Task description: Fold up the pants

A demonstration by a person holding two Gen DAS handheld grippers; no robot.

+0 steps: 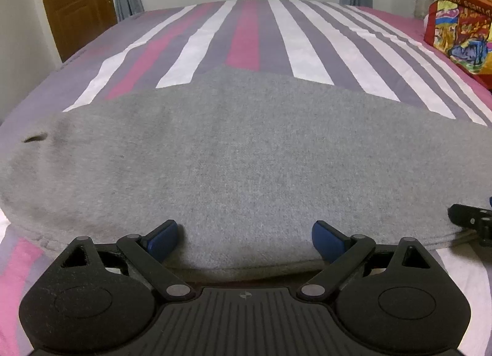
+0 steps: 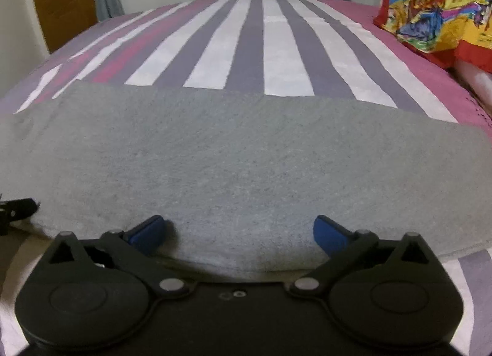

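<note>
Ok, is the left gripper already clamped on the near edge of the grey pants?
No, the left gripper has its blue fingertips spread wide apart over the near edge of the grey pants, pinching no fabric.

The left gripper [image 1: 245,237] is sitting low with its 2 blue-padded fingers [image 1: 163,237] spread wide apart, gripping nothing. The right gripper [image 2: 239,233] is sitting level beside it, its 2 fingers [image 2: 330,234] likewise spread wide.
</note>
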